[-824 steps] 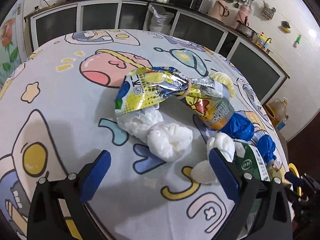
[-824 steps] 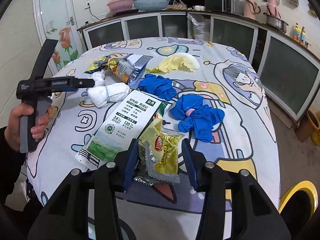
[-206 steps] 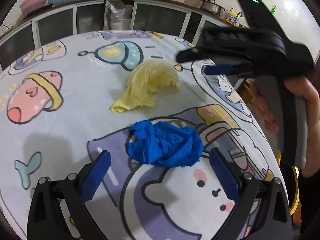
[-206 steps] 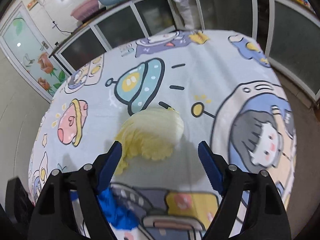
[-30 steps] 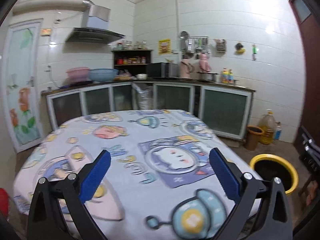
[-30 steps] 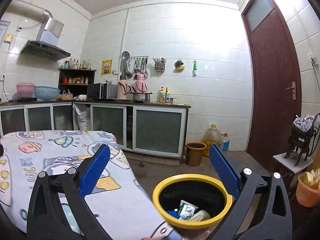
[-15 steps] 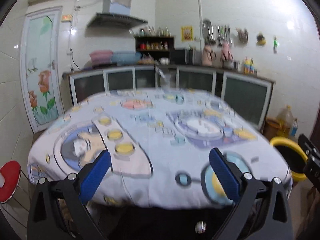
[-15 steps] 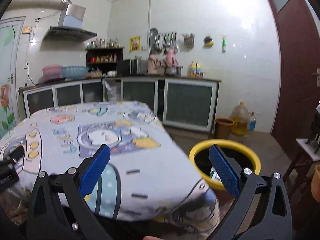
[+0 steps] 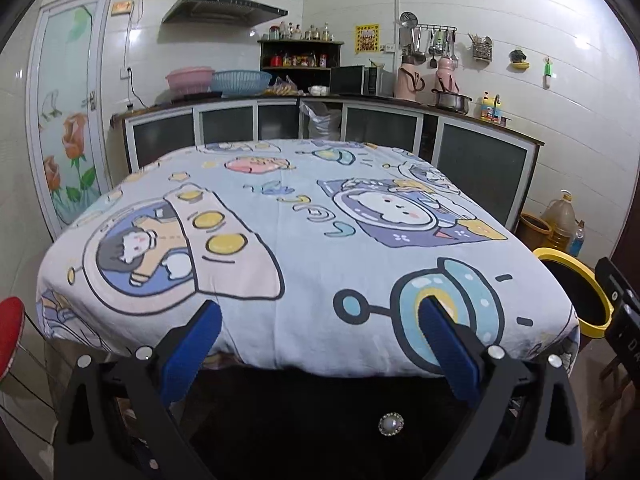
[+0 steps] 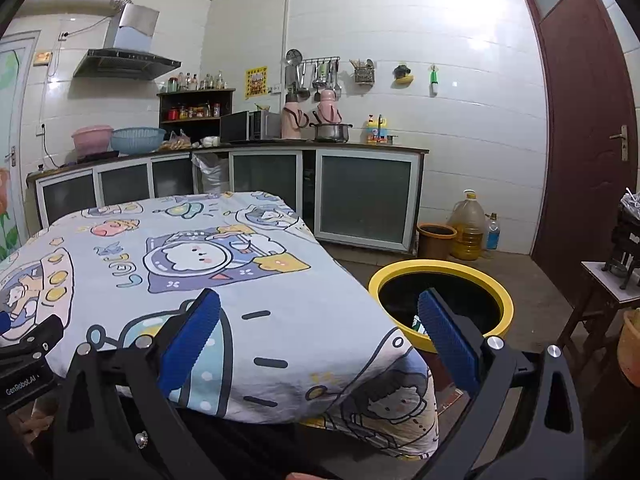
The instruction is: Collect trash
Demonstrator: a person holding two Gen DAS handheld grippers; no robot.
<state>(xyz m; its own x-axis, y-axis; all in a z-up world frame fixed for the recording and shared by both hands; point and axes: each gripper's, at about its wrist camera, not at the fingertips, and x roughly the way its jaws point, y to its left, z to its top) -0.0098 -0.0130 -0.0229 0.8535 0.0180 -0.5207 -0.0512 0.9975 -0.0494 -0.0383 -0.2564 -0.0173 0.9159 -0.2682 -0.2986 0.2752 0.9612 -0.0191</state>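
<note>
Worktop (image 9: 304, 216): covered by cartoon space-print cloth, cloth hangs over near edge, nothing lying on it in either view.
Left claw (image 9: 320, 344): blue pads spread wide apart, gripping nothing, held low just off the worktop's near edge.
Right claw (image 10: 318, 340): pads wide apart, holding nothing, aimed over the worktop's near right corner toward the bin.
Bin (image 10: 500, 292): yellow rim, black inside, on floor just beside the worktop's right corner; also at right edge of left view (image 9: 576, 264).
Trash (image 10: 416, 324): a bit of a packet shows inside the bin, mostly hidden behind right pad.
Background: cabinets (image 10: 360, 200) along wall, oil jug (image 10: 468, 224) and brown door (image 10: 580, 120) at right.
</note>
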